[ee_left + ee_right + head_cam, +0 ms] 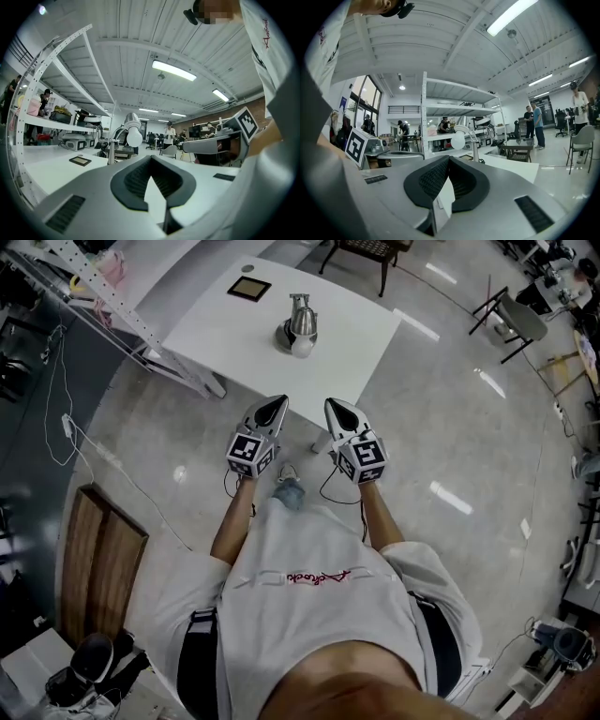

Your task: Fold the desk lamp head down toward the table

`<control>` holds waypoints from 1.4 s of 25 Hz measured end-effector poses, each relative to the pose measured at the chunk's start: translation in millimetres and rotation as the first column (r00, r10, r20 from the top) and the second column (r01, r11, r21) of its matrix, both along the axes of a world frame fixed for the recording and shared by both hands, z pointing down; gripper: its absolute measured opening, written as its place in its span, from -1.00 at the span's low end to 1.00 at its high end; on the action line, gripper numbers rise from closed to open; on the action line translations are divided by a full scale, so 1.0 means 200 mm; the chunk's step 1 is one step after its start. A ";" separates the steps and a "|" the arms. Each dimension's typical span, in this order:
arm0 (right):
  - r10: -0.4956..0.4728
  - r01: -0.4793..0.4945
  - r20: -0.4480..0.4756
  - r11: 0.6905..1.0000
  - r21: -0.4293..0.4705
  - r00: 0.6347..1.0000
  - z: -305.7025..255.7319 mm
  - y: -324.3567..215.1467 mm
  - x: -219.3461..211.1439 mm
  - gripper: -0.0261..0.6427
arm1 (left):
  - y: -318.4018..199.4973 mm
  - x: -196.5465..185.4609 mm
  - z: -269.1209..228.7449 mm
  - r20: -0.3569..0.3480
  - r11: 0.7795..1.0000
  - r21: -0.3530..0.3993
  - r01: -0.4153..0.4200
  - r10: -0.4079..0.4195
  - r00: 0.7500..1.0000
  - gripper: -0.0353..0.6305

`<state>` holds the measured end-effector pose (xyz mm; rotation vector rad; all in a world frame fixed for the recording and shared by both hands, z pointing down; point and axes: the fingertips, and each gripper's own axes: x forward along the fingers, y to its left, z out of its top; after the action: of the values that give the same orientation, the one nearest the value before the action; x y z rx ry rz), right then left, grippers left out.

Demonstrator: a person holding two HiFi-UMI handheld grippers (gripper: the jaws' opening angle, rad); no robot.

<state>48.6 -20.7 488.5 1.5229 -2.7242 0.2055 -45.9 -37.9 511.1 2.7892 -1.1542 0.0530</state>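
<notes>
Left hand-held gripper [277, 407] and right hand-held gripper [334, 409]: both closed, empty, level, side by side, short of the bench [216, 324]. Desk lamp [300, 326] stands mid-bench, head [302, 317] raised. Hazard: pushing the head with closed jaws may slip off the bulb [302, 347] or topple the lamp.

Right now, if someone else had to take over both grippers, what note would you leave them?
Left gripper: shut, empty.
Right gripper: shut, empty.
Both are held level, side by side, pointing at the white table, with their tips about at its near edge and apart from the lamp.
Desk lamp: stands near the table's middle, untouched, its head and bare bulb raised on the arm. A small dark square item lies beyond it near the far edge.
Done: nothing on the lamp yet.
Left: reach the lamp, probably steady its base, and fold the head down toward the table.
</notes>
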 end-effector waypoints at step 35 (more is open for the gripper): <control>0.120 -0.120 -0.013 0.991 -0.057 0.993 0.09 -0.68 0.10 -0.87 | -0.76 -0.01 0.11 -0.007 0.995 -0.063 -0.072 0.071 0.997 -0.82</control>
<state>67.6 -157.5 506.2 1.6685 -2.5969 0.2750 -47.6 -190.8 533.5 2.7726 -1.0327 0.0874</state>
